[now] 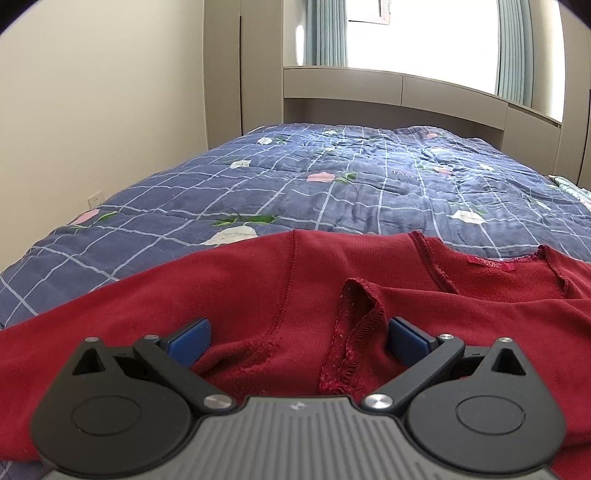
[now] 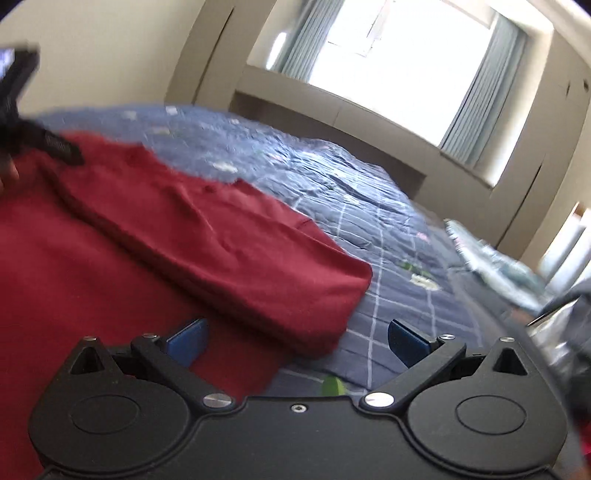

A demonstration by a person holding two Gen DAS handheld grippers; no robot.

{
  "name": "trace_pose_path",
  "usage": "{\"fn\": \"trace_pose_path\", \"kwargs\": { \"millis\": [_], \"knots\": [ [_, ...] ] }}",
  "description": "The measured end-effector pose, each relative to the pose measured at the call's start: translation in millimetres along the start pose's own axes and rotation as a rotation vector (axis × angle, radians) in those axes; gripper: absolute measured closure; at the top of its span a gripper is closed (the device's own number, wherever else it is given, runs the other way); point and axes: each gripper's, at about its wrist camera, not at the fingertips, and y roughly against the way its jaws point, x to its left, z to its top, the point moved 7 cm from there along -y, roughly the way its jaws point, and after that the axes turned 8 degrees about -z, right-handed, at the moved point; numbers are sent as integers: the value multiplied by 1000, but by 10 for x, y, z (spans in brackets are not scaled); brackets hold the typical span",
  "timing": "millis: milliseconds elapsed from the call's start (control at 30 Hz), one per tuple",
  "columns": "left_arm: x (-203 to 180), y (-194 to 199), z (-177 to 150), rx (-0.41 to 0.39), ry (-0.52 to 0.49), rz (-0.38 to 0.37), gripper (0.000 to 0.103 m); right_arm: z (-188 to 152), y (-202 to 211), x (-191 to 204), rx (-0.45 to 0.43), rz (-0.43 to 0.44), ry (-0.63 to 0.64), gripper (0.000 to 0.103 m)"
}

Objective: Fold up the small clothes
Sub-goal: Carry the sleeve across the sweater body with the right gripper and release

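Observation:
A dark red knit top (image 1: pixel 258 295) lies spread on the blue checked quilt (image 1: pixel 295 177), its neckline and label (image 1: pixel 491 264) toward the far right. My left gripper (image 1: pixel 299 338) is open just above the top, its blue pads on either side of a folded sleeve cuff (image 1: pixel 354 332). In the right wrist view the same red top (image 2: pixel 147 240) fills the left half, a short sleeve (image 2: pixel 295 273) reaching toward the quilt (image 2: pixel 388 221). My right gripper (image 2: pixel 297 341) is open over the sleeve's end, nothing between its pads. The other gripper (image 2: pixel 22 103) shows blurred at far left.
The bed runs toward a beige headboard cabinet (image 1: pixel 388 96) under a bright curtained window (image 1: pixel 424 33). A plain wall (image 1: pixel 92 110) borders the bed's left side. Light patterned bedding (image 2: pixel 498 266) is bunched at the bed's right edge, with a blurred grey shape (image 2: pixel 569 325) beside it.

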Motion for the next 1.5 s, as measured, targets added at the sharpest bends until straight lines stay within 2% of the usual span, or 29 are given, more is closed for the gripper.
{"fn": "trace_pose_path", "kwargs": {
  "millis": [133,333,433,667,733,800,900,1000,1033,1067,1133,1333,1433,1500],
  "knots": [
    [4,-2,1,0,0,0,0,59,-61,-117,-23,-144,-39,1],
    [0,-4,-1,0,1,-2,0,-106,-83,-642,41,-296,-277,1],
    [0,-4,-1,-2,0,-3,0,-257,-118,-752,107,-267,-363,1],
    [-2,-7,-2,-2,1,-5,0,-387,-54,-645,187,-241,-363,1],
    [0,-7,-2,-2,1,-6,0,-394,45,-658,169,-211,-399,0],
    [-3,-7,-3,-2,1,-6,0,-349,161,-677,112,-179,-426,0],
    [-4,-8,-3,-2,1,-6,0,-232,169,-673,54,-184,-406,0],
    [-3,-8,-3,-2,2,-8,0,-158,-67,-668,99,-181,-386,0],
    [-3,-8,-4,-2,2,-8,0,-180,-170,-669,143,-186,-386,1],
    [-3,-8,-4,-2,2,-8,0,-228,-255,-669,194,-183,-396,1],
    [-1,-9,-3,-3,1,-8,0,-288,-294,-691,216,-158,-447,1],
    [0,-9,-3,-3,1,-8,0,-361,-104,-689,216,-162,-498,0],
    [-4,11,-1,-10,1,-4,0,-394,77,-605,264,-169,-454,0],
    [6,56,3,-17,6,3,1,-374,277,-504,249,-169,-405,0]
  ]
}}
